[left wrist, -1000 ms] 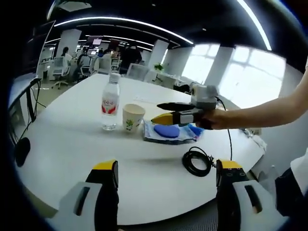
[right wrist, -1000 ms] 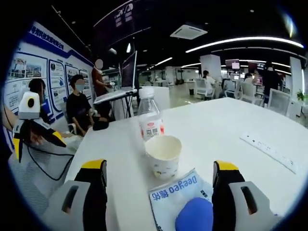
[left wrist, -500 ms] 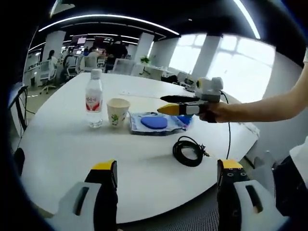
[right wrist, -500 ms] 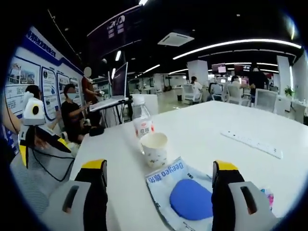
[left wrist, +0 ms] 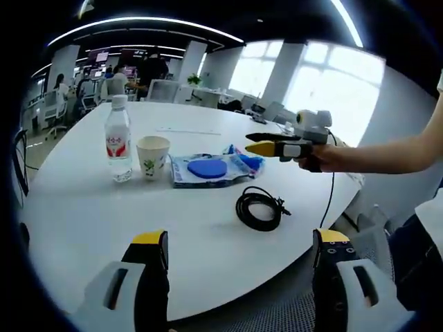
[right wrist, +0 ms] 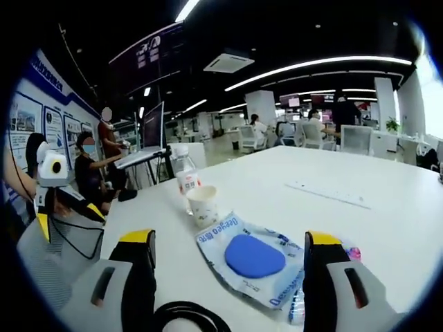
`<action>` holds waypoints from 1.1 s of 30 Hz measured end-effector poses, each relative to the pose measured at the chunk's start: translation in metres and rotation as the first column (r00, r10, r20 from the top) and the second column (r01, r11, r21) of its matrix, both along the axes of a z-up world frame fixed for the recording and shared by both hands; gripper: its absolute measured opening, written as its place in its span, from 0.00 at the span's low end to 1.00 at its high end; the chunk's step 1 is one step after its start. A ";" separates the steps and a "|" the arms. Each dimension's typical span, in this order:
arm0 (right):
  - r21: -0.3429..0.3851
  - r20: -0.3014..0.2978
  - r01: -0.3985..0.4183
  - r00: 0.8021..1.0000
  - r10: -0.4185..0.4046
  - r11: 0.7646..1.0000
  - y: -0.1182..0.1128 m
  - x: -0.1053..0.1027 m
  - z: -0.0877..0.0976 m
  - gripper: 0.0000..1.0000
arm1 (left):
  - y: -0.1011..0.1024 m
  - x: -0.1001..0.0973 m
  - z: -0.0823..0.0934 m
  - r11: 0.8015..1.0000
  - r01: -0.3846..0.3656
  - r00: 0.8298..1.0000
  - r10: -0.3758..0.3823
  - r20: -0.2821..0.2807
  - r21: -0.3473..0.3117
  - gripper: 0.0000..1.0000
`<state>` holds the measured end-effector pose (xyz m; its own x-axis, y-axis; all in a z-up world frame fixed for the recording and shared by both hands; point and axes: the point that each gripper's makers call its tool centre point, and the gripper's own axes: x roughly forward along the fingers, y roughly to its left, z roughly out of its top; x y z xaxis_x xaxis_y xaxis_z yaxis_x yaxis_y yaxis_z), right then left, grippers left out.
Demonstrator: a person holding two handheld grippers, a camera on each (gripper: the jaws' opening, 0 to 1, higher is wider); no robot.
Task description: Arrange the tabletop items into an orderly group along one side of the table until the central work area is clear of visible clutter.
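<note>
Your left gripper: jaws spread, empty, low over near edge of white tabletop. Water bottle stands at 10 o'clock, paper cup just beside it, then blue-and-white pouch with blue disc on it. Coiled black cable lies at 12 o'clock, apart from pouch. Your right gripper hovers at 1 o'clock past pouch, jaws slightly parted, holding nothing. Right gripper view: own jaws wide apart, pouch between them, cup and bottle beyond.

White round table with water bottle, paper cup, blue-padded packet, coiled black cable.
</note>
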<state>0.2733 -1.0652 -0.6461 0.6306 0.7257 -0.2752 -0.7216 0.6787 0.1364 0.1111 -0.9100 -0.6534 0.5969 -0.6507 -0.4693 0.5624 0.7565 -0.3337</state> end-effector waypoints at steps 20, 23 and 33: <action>-0.023 -0.059 0.145 0.987 -0.146 0.989 -0.049 -0.024 -0.011 0.79 | -0.014 -0.002 -0.003 0.998 0.061 0.998 -0.061 0.000 -0.020 0.83; 0.023 -0.104 0.240 0.966 -0.237 0.970 -0.061 -0.019 -0.013 0.76 | -0.014 -0.001 -0.002 0.997 0.069 0.998 -0.069 0.002 -0.023 0.83; 0.052 -0.204 0.390 0.905 -0.372 0.919 -0.073 -0.031 -0.027 0.68 | -0.027 0.018 0.019 0.985 0.172 0.982 -0.172 0.071 0.008 0.83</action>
<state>0.2425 -1.1384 -0.6735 0.8077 0.4674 -0.3595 -0.3660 0.8754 0.3158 0.1289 -0.9368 -0.6345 0.5079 -0.7462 -0.4304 0.7068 0.6466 -0.2869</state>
